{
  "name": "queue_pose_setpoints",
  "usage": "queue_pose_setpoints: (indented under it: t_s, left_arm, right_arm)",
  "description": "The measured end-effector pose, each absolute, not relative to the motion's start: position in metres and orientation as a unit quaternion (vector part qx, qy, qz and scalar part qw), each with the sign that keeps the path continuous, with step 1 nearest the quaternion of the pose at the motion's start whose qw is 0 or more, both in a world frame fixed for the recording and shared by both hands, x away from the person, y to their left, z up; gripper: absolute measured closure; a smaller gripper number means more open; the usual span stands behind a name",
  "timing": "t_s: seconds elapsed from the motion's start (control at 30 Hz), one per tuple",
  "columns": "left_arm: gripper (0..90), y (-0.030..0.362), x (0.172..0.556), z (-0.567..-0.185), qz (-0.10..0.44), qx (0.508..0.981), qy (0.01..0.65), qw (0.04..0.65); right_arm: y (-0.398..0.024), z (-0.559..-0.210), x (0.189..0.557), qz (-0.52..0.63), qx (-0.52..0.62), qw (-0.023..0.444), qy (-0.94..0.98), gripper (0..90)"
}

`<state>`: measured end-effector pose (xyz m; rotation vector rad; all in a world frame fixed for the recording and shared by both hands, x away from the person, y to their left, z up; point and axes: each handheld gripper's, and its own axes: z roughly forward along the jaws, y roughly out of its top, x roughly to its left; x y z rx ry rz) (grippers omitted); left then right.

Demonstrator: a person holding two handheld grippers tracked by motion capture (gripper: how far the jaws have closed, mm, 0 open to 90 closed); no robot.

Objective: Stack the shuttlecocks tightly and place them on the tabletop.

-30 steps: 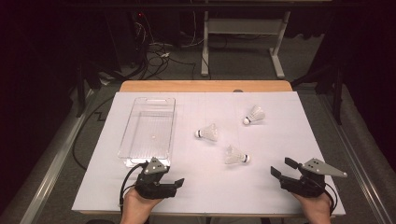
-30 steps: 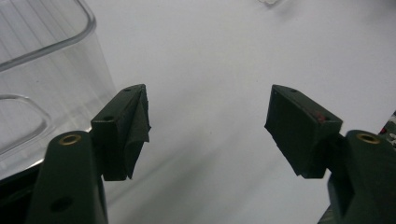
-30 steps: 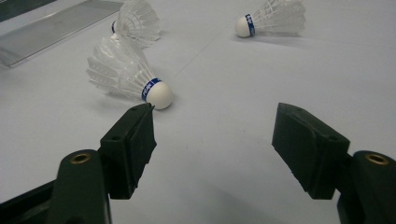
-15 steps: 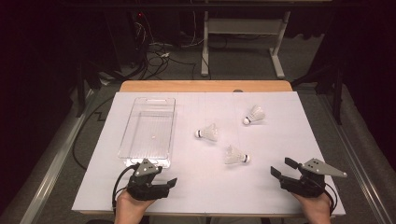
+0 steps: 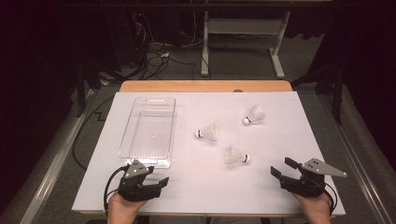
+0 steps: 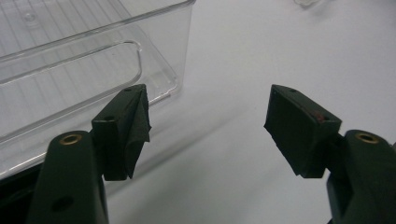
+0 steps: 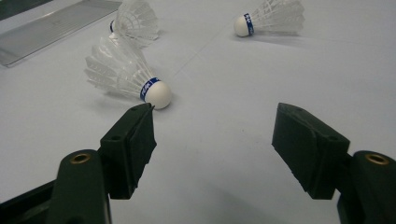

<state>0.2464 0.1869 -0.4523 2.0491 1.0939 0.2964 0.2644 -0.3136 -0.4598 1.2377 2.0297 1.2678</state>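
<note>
Left tongs (image 5: 162,180) rest low at the table's (image 5: 280,196) 7 o'clock edge, jaws apart, aimed toward 2 o'clock beside the clear tray (image 5: 148,130). Right tongs (image 5: 281,168), at 5 o'clock, jaws apart, point toward 10 o'clock at the nearest shuttlecock (image 5: 236,156), near but untouched.

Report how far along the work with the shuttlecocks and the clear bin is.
Done: nothing yet. The clear bin holds no shuttlecock.
In hand: nothing. The left gripper sits open by the bin's near end; the right gripper is open, with the nearest shuttlecock close ahead of it.
Left: that one, the middle shuttlecock and the far shuttlecock all lie loose on the white table.
</note>
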Motion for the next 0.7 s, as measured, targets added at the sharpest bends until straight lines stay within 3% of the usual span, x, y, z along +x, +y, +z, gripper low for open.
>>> queue_pose_setpoints:
  t_s: [0.7]
  left_arm:
    - [31.2,0.215,0.245,-0.455,0.140,0.785,0.452,0.399]
  right_arm:
    - [-0.313,-0.460,0.265,0.457,0.449,0.222,0.735,30.2]
